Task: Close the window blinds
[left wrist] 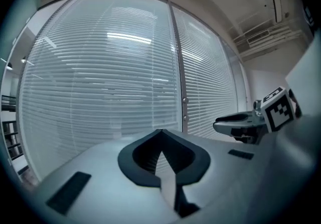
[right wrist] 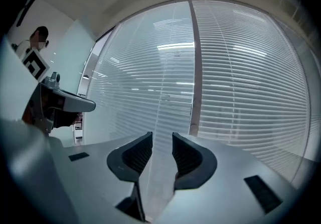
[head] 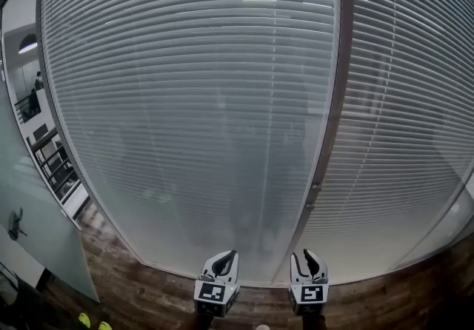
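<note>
Pale horizontal window blinds (head: 192,99) hang over the left pane, and a second set (head: 400,114) covers the right pane. A brown frame post (head: 331,129) stands between them. The slats let dim shapes show through. My left gripper (head: 226,258) points level at the blinds from near the floor edge of the view, its fingertips (left wrist: 160,130) meeting with nothing between them. Just right of it, my right gripper (head: 307,257) stands apart from the blinds, and its jaws (right wrist: 162,137) hold a clear gap with nothing in it. Neither gripper touches the blinds.
Dark wooden floor (head: 133,284) runs along the foot of the window. A frosted glass partition (head: 37,232) stands at the left, with railings (head: 52,162) beyond it. Small knobs (head: 314,188) sit on the frame post. A person (right wrist: 37,37) shows far left in the right gripper view.
</note>
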`<state>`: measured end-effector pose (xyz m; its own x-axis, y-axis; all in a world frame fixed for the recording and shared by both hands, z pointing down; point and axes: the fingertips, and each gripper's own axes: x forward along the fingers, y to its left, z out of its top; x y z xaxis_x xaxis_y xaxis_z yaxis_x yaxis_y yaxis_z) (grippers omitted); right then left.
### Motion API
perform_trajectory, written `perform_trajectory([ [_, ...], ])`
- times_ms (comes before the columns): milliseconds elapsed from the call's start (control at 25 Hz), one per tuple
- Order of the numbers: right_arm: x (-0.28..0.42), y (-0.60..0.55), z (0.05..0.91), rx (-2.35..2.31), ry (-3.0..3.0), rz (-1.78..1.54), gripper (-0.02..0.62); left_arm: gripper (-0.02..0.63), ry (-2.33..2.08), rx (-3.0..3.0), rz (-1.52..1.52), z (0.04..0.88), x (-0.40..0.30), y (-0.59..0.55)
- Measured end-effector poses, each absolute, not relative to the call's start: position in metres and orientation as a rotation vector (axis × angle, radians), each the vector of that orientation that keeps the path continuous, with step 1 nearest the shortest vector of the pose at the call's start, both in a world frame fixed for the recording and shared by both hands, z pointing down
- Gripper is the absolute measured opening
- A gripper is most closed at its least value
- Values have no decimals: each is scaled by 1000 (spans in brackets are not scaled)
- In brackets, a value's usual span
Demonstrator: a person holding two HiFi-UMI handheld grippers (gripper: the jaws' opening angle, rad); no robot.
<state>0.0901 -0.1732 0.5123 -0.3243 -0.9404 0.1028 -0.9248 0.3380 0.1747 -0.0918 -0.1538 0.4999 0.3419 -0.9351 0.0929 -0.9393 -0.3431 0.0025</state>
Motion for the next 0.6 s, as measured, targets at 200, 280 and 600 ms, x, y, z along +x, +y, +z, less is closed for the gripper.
perform_trajectory([
  [200,72,-121,515,1719,-2397,-118,127,0,-1757,2519,120,507,-109,-105],
  [280,70,-104,520,1726,-2387,-99,127,0,-1728,2539,130,514,-108,-90],
  [600,60,-32,526,1769,-2361,-103,127,0,-1651,2584,131,518,-114,-25],
])
